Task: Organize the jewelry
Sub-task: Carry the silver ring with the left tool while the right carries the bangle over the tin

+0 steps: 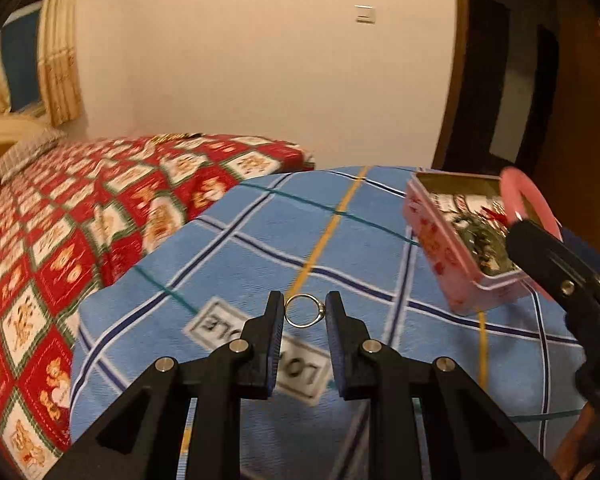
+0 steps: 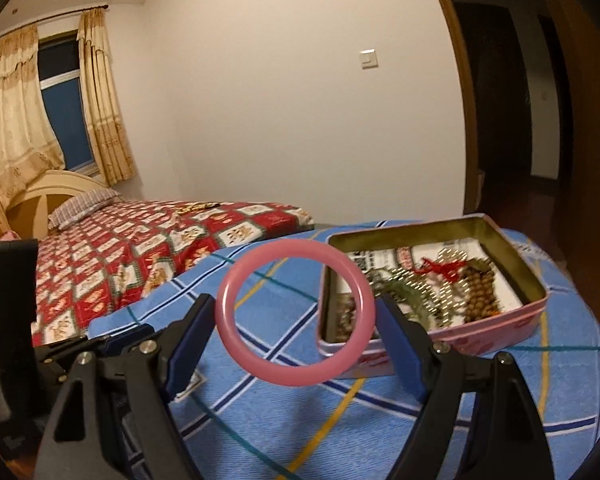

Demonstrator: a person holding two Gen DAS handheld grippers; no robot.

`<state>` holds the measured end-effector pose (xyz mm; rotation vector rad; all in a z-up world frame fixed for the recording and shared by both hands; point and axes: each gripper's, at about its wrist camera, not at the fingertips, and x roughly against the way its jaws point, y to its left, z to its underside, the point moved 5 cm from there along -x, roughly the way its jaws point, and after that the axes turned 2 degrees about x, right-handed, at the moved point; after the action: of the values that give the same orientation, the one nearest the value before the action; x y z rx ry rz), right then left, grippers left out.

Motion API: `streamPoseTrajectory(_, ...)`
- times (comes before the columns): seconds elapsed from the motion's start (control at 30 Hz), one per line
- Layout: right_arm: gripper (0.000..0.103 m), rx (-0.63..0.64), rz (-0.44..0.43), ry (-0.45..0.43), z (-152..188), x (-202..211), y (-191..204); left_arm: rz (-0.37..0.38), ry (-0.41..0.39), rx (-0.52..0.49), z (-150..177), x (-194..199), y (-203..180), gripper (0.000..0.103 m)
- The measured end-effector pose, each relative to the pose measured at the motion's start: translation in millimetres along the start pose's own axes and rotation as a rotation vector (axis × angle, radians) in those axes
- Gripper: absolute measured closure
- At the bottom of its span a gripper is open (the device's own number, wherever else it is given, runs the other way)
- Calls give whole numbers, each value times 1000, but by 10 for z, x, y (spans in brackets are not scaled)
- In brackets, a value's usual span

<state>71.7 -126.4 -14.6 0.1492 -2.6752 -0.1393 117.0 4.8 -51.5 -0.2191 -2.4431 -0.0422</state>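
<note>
Nearby, open tin (image 2: 432,280) beside bangle (image 2: 296,312)

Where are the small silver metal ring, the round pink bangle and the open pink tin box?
Small silver metal ring (image 1: 303,310): left wrist view, on its band.
Round pink bangle (image 2: 236,344): right wrist view, on its lower left rim.
Open pink tin box (image 2: 496,330): right wrist view, on its front wall.

A blue plaid cloth (image 2: 380,420) covered the near surface, crossed by white, navy and yellow lines. Beyond it lay a bed (image 2: 148,248) under a red patterned quilt, a striped pillow (image 2: 85,205) at its cream headboard (image 2: 40,192). Yellow curtains (image 2: 16,120) framed a dark window (image 2: 62,100) (night, apparently). A light switch (image 2: 369,58) sat on the pale wall (image 2: 280,100), beside a dark wooden doorway (image 2: 500,100).
</note>
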Motion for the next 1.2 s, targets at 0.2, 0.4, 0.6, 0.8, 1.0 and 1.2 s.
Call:
streamPoseTrajectory(0.2, 20, 4, 57, -6, -11, -4, -132, 11, -23, -46, -57, 54, -261, 82)
streamPoseTrajectory(0.4, 20, -9, 108, -21, -19, 60, -311, 29, -29, -58, -50, 85, -408, 82)
streamPoseTrajectory(0.6, 20, -21, 151, -23, -8, 128, -498, 42, -40, -69, -65, 111, -533, 82)
streamPoseTrajectory(0.8, 20, -25, 166, -29, -17, 177, -600, 55, -49, -73, -95, 124, -645, 82)
streamPoseTrajectory(1.0, 20, -34, 168, -25, -22, 180, -674, 64, -51, -77, -130, 93, -718, 82)
streamPoseTrajectory(1.2, 20, -47, 194, -40, -51, 224, -812, 69, -62, -77, -175, 88, -773, 82)
